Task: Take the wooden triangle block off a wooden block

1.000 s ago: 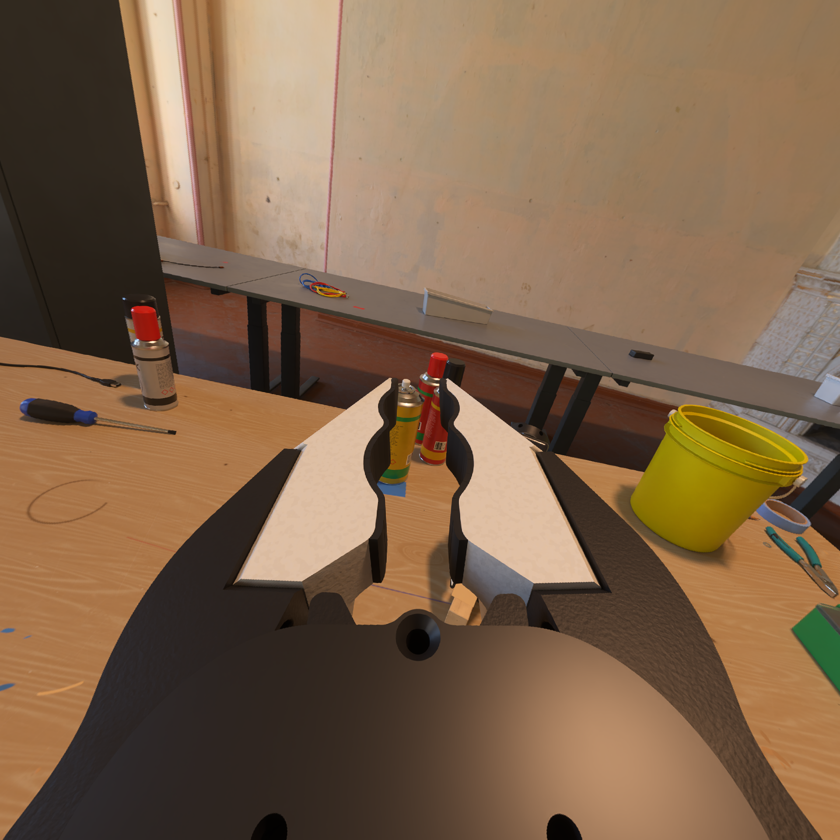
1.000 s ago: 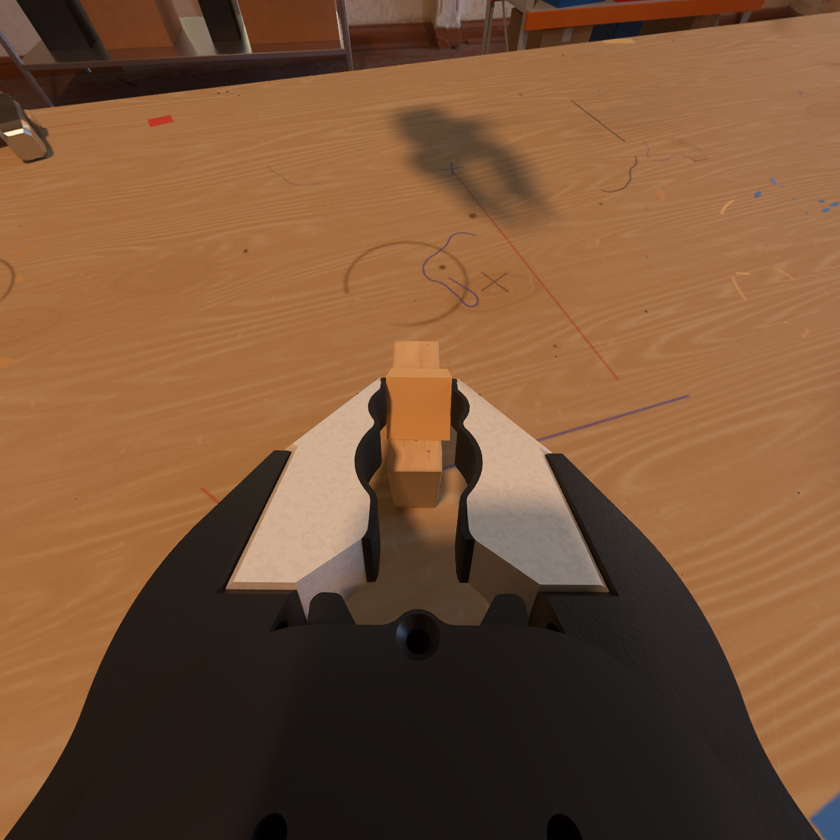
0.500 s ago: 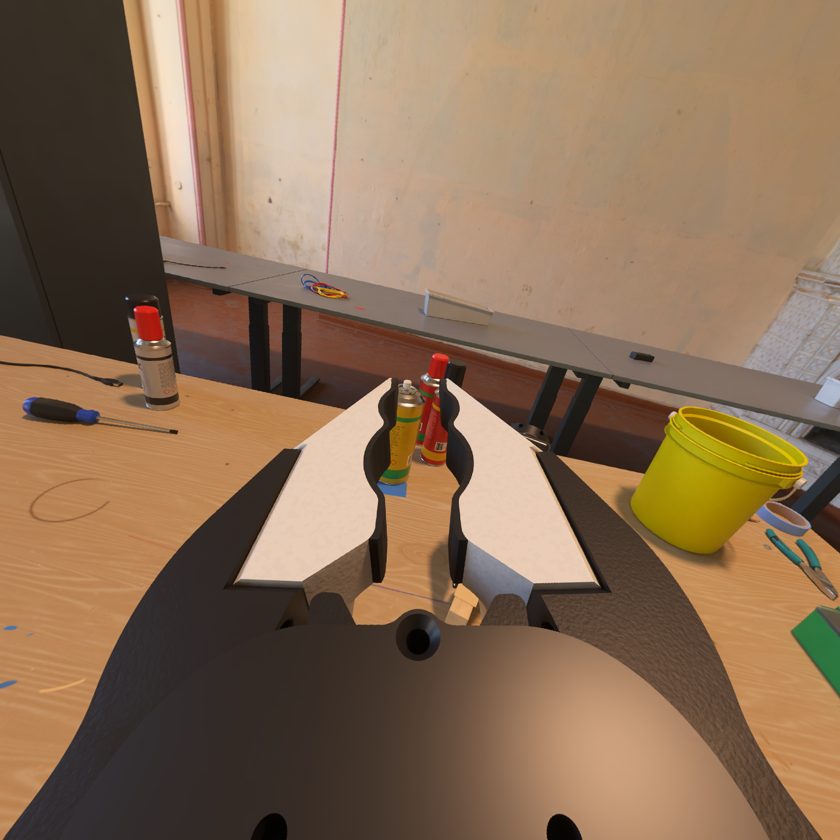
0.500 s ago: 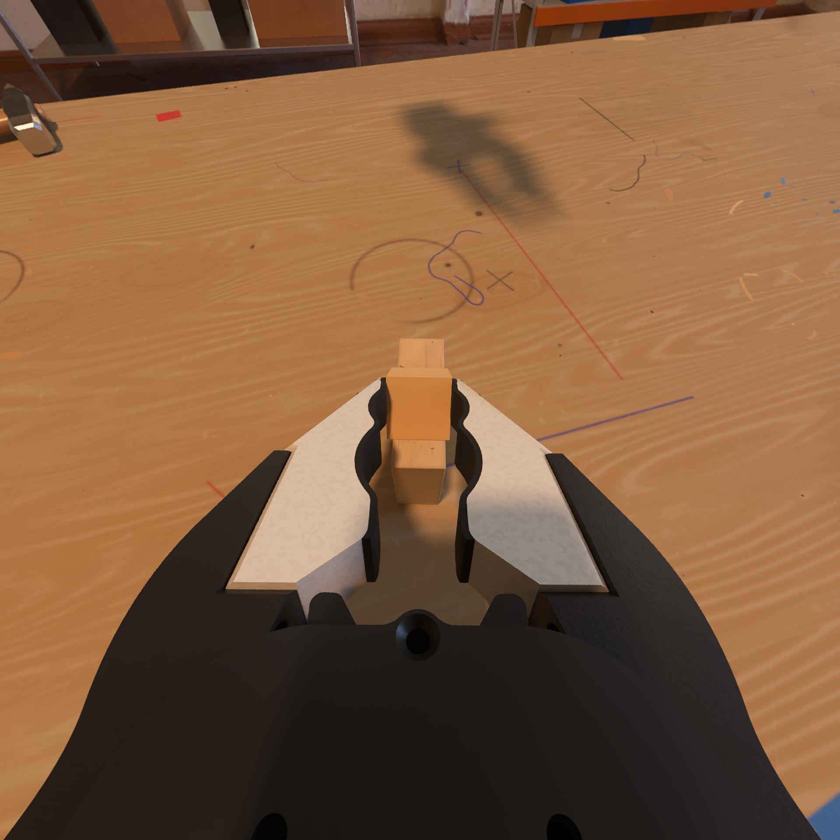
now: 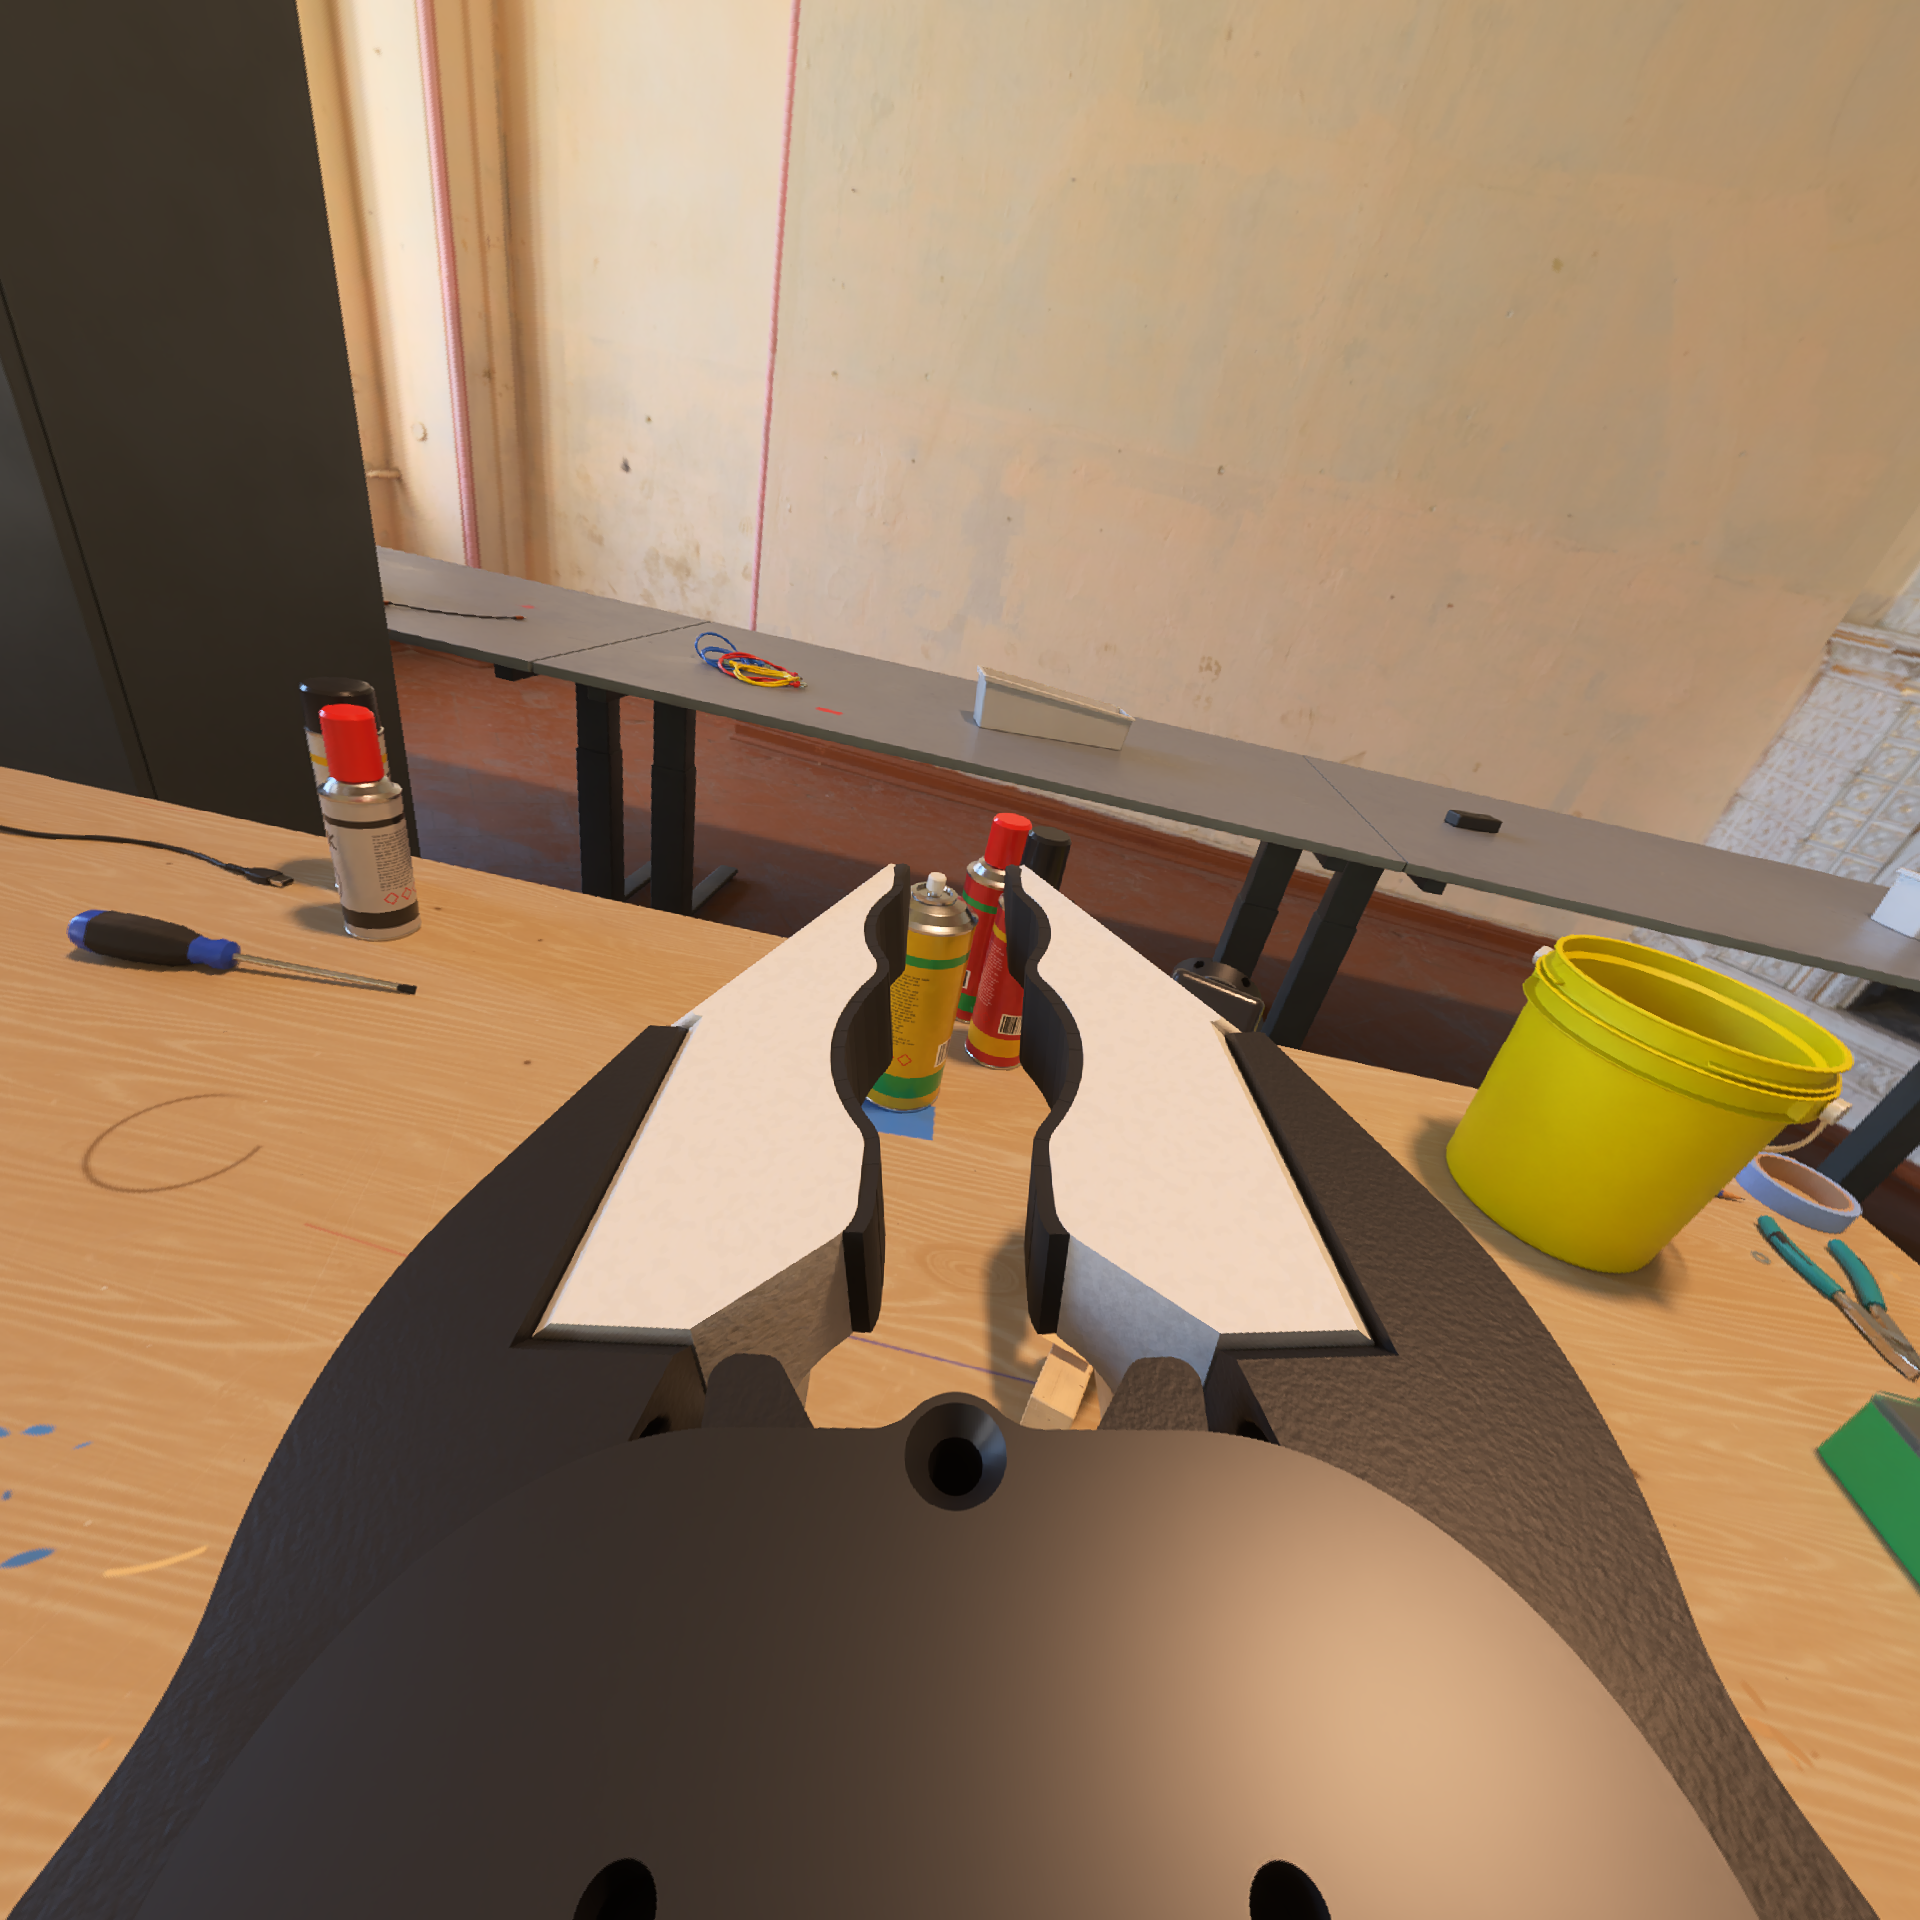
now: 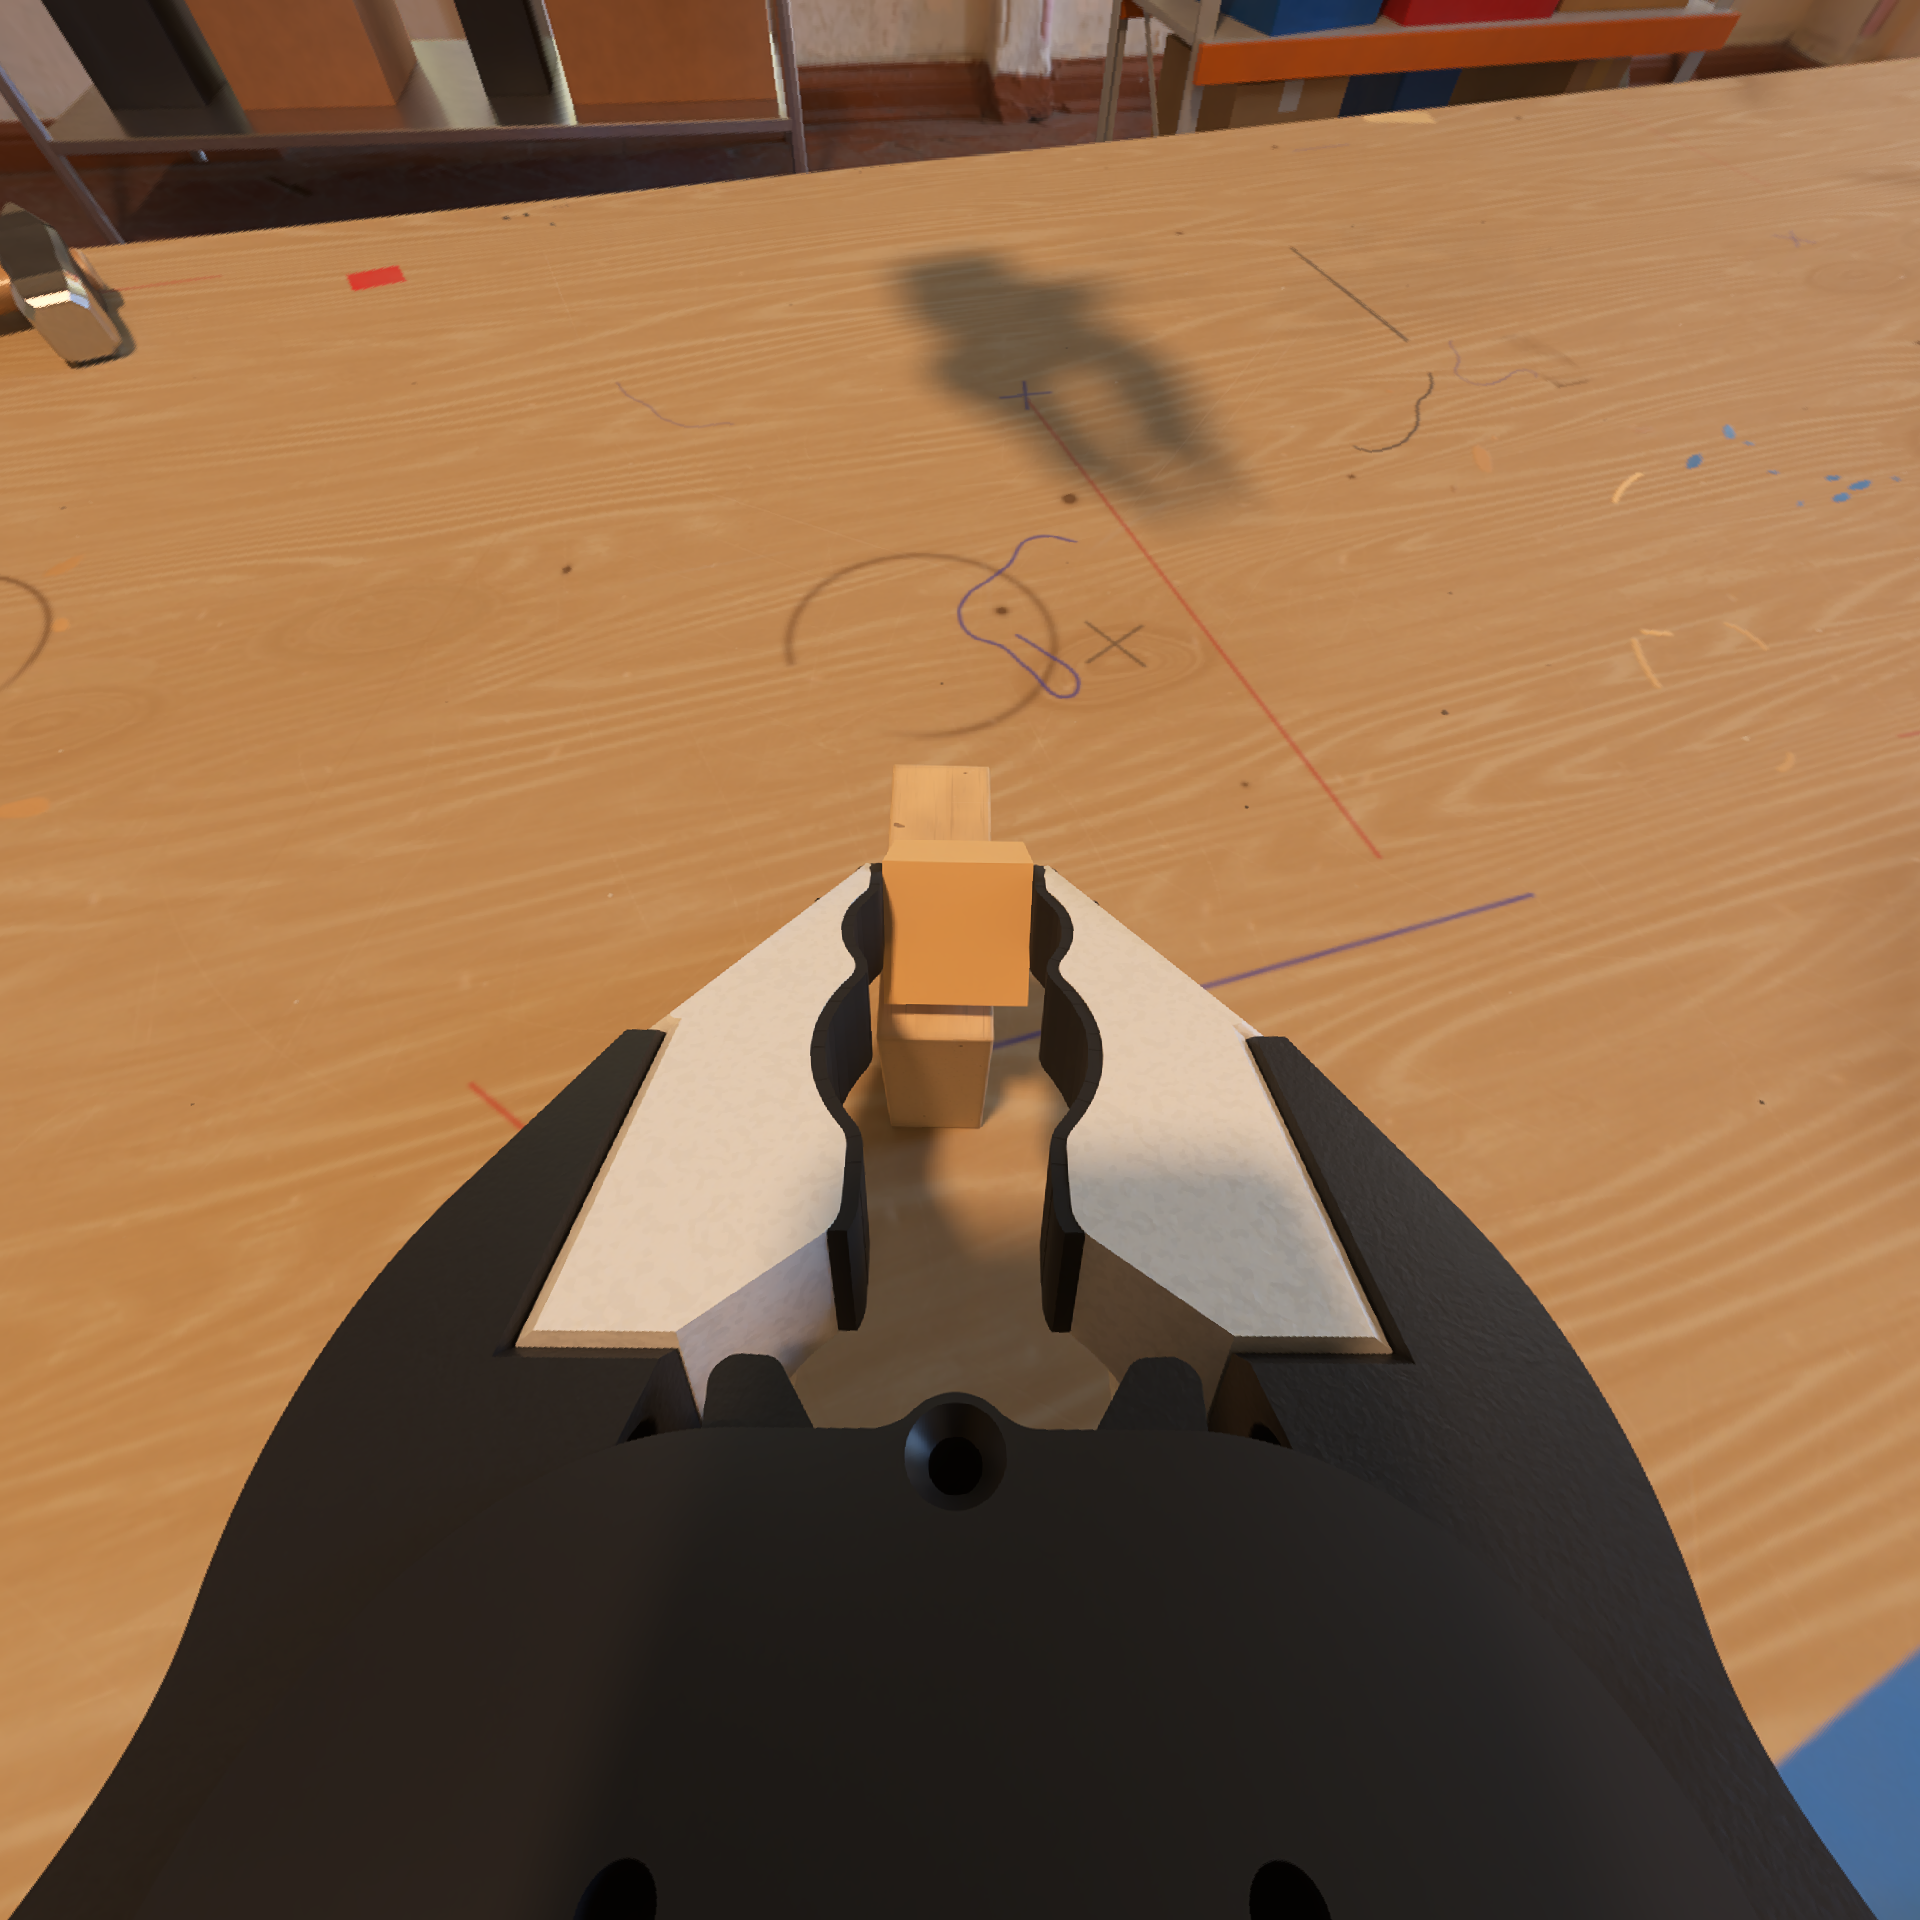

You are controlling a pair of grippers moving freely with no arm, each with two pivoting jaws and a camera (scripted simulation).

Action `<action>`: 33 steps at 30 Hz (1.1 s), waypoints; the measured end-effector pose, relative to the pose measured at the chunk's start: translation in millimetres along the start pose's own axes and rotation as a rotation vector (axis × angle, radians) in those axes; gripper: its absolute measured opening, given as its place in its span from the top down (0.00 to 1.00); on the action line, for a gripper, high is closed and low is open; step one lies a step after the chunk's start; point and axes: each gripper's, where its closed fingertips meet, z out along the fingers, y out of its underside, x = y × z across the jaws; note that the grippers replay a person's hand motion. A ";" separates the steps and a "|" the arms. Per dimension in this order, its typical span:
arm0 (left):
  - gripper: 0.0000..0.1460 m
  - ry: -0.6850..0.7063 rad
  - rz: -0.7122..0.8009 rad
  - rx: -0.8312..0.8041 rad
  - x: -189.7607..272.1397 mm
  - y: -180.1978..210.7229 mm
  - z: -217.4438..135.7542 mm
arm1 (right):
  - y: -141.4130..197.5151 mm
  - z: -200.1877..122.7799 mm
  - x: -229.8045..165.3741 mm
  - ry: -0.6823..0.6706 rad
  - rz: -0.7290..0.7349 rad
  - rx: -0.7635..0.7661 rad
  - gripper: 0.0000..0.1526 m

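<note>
Orange wooden triangle block (image 6: 956, 935) sits clamped between the right gripper's (image 6: 956, 883) fingers (image 6: 1049, 935).

The triangle block (image 6: 956, 935) sits between the right claw's (image 6: 956, 883) fingertips, above the long block (image 6: 935, 1070) on the table (image 6: 416, 727).

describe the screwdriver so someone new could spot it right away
On the wooden workbench, look left toward the red-capped spray can. The screwdriver lies flat just in front of it, the only tool there with a black and blue handle and thin metal shaft.
</note>
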 end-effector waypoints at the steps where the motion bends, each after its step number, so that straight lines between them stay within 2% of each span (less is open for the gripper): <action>1: 0.88 0.000 0.000 0.001 -0.1 -0.1 -0.1 | -0.6 -1.4 0.7 0.005 -0.001 0.002 0.82; 33: 0.88 -0.005 -0.006 0.000 -1.1 -0.4 -1.8 | 0.8 -9.7 7.3 0.027 0.012 0.005 0.82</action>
